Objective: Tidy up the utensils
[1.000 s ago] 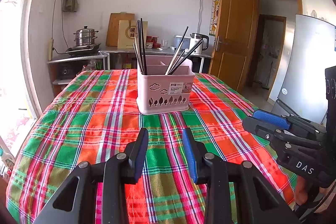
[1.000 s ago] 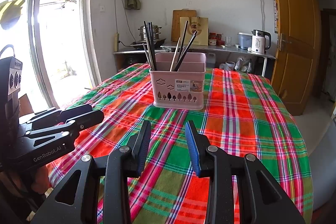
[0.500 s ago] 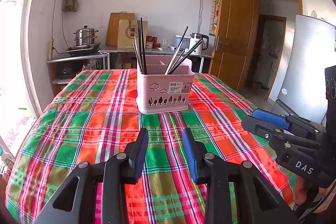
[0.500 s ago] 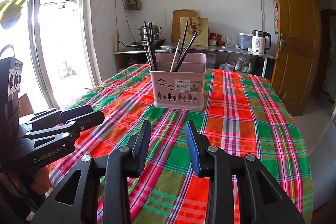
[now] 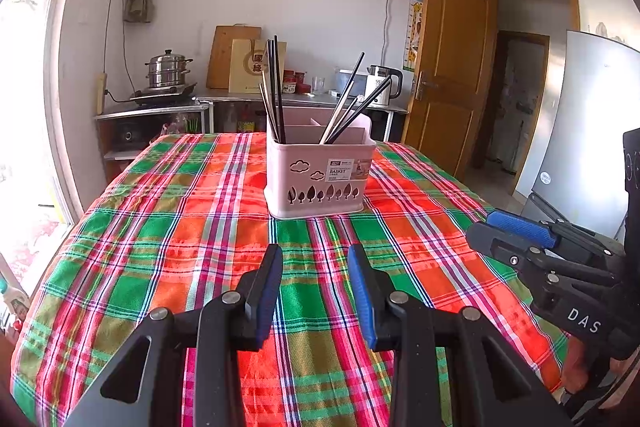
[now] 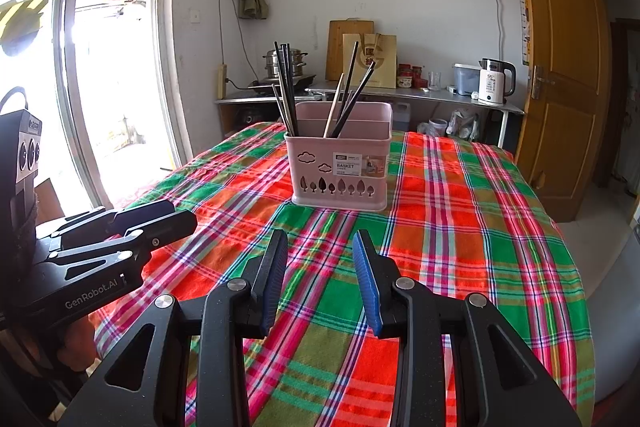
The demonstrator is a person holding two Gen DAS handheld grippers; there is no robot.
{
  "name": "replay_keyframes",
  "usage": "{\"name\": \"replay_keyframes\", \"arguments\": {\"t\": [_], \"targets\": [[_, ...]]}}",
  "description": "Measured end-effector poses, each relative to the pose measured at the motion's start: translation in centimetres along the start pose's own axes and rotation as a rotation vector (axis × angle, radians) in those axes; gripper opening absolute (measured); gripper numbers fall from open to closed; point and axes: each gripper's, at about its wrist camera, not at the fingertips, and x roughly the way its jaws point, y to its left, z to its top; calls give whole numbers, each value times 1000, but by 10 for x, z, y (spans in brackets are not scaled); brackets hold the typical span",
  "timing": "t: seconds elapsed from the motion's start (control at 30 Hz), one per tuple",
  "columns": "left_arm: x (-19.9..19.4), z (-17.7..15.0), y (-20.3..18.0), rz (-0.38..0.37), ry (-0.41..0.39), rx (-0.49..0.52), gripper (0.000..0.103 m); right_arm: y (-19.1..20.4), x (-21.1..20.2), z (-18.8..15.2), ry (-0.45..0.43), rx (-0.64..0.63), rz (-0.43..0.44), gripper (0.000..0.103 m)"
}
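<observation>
A pink utensil basket stands on the plaid tablecloth, also in the right wrist view. Black chopsticks stand in its left compartment; black and pale chopsticks lean in another. The same sticks show in the right wrist view. My left gripper is open and empty, hovering above the cloth short of the basket. My right gripper is open and empty, likewise short of the basket. Each gripper shows in the other's view: the right one, the left one.
A counter behind the table holds a steel steamer pot, cutting board, paper bag and white kettle. A wooden door is at the right, a fridge beyond it, a bright window at the left.
</observation>
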Motion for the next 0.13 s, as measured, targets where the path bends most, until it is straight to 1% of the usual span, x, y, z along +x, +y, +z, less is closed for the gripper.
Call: {"name": "replay_keyframes", "arguments": {"t": [0.13], "targets": [[0,-1,0,0,5,-2,33,0,0,0,0,1,0,35]]}}
